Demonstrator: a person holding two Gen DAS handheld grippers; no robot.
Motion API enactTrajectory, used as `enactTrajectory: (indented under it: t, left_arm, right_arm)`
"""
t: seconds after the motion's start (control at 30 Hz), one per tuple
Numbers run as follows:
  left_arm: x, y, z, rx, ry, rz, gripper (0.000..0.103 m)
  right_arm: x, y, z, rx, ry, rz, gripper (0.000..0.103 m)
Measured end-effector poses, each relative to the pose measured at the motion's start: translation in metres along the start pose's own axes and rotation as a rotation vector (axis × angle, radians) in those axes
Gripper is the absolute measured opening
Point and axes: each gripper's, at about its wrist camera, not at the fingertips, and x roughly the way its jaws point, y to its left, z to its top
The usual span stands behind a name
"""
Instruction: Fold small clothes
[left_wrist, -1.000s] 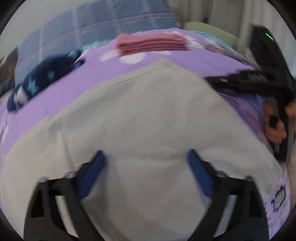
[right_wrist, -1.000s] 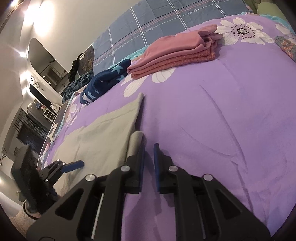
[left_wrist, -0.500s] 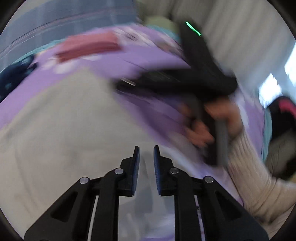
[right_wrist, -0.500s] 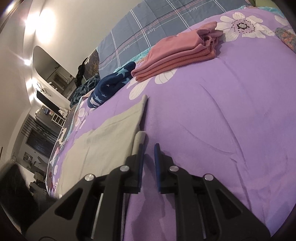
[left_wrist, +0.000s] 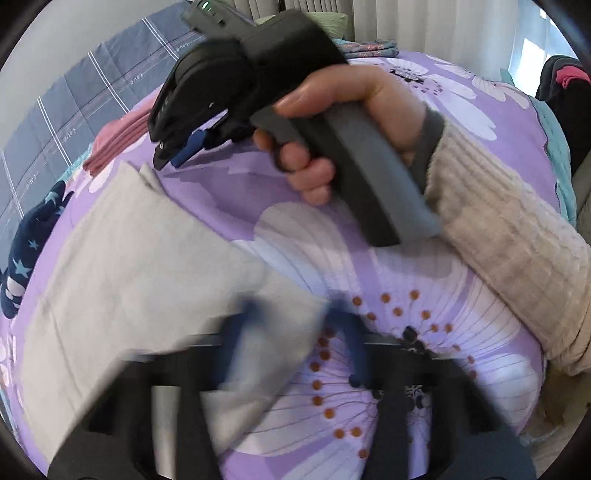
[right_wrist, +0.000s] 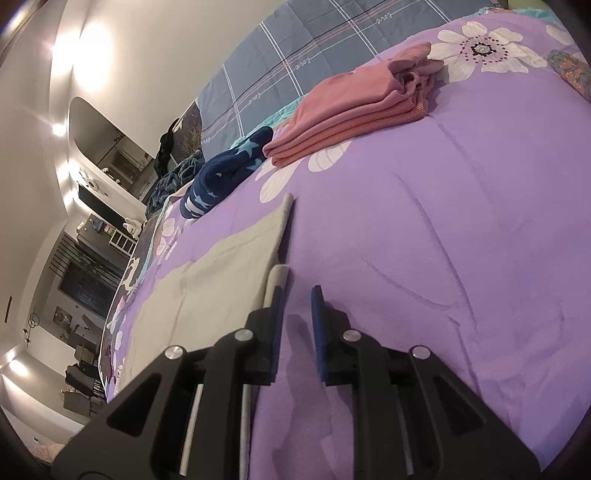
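Observation:
A pale grey garment (left_wrist: 140, 273) lies flat on the purple flowered bedspread (left_wrist: 388, 302); it also shows in the right wrist view (right_wrist: 221, 280). My left gripper (left_wrist: 291, 332) is blurred by motion, its jaws apart, over the garment's near right corner. My right gripper (right_wrist: 295, 306) is slightly open and empty, just right of the garment's edge; it appears in the left wrist view (left_wrist: 177, 155) raised above the garment's far corner.
A folded pink stack (right_wrist: 354, 118) and a navy star-patterned garment (right_wrist: 225, 173) lie further up the bed. A blue checked quilt (right_wrist: 303, 62) lies behind them. The person's hand and cream sleeve (left_wrist: 509, 236) cross the right side.
My left gripper was shut half a second ago and its jaws are now apart, and it has swung to the garment's right corner. My right gripper opened slightly and lifted.

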Motion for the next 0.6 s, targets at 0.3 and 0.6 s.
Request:
enactTrajectory:
  t: [0.3, 0.6]
  left_arm:
    - [-0.055, 0.064, -0.016, -0.167, -0.102, -0.005, 0.008]
    - [-0.053, 0.065, -0.024, -0.192, -0.134, -0.076, 0.008]
  right_arm:
    - [0.005, 0.002, 0.001, -0.009, 0.017, 0.044, 0.024]
    - [0.023, 0.013, 0.013, 0.026, 0.088, 0.031, 0.049]
